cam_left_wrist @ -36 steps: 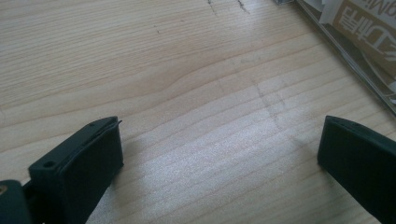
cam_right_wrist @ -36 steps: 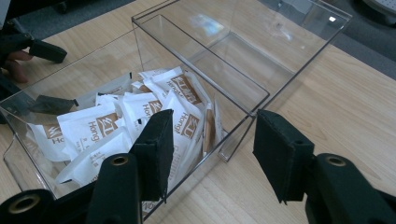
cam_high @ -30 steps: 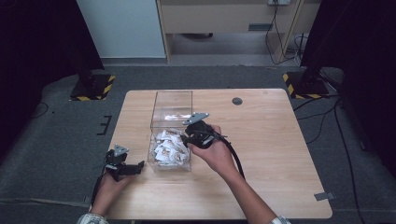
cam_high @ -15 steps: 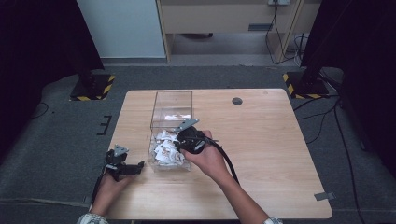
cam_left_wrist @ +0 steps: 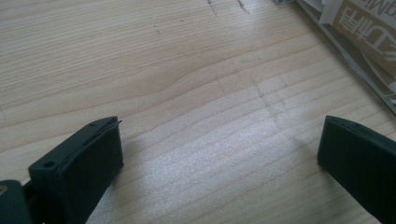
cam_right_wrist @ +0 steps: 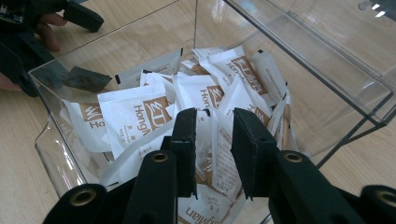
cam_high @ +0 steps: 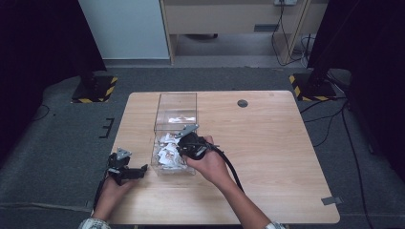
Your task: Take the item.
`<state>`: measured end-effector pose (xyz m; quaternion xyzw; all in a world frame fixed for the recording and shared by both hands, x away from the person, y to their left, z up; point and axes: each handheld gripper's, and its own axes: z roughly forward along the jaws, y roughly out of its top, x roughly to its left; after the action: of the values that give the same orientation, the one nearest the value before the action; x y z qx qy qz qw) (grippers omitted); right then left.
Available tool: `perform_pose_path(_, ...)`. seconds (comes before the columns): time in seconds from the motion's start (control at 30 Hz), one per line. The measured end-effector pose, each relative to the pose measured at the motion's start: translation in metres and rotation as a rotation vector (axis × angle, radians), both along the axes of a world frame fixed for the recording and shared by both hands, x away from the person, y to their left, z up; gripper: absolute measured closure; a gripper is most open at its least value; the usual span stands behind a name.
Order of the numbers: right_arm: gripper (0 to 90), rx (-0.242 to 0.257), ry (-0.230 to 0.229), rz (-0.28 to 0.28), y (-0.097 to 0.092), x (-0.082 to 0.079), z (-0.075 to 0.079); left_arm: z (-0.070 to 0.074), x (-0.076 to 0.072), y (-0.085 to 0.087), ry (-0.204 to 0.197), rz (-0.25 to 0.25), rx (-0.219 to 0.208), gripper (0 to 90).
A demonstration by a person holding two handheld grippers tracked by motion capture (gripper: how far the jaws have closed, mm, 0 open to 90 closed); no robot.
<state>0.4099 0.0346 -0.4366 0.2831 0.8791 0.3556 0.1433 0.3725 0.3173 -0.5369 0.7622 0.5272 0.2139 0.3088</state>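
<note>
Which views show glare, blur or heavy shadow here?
High view: a bright reflection on the far wall of the clear box, and dark upper corners. Left gripper view: the tongs are soft-edged over a sheen on the table. Right gripper view: packets sharp, small glints top right.

The worktop (cam_high: pixel 277 157) is pale wood with a fine, wavy grain and a smooth, faintly sheened finish, marked by a few thin dark scratches. A box (cam_right_wrist: pixel 299 56) of clear, glossy plastic catches bright reflections along its walls. Inside lie sachets (cam_right_wrist: pixel 140 112) of white, lightly crinkled paper-like wrap with brown printed panels. The right claw (cam_right_wrist: pixel 212 135) has matt black plastic jaws with metal rivets; the left claw (cam_left_wrist: pixel 219 163) looks equally matt black.
</note>
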Motion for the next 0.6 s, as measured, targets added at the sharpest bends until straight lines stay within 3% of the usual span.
perform_pose_path(0.6, 77.3, -0.005, 0.021, 0.003, 0.0047, 0.0012, -0.0054, 0.0000, 0.0000, 0.0000, 0.000, 0.000, 0.000, 0.0)
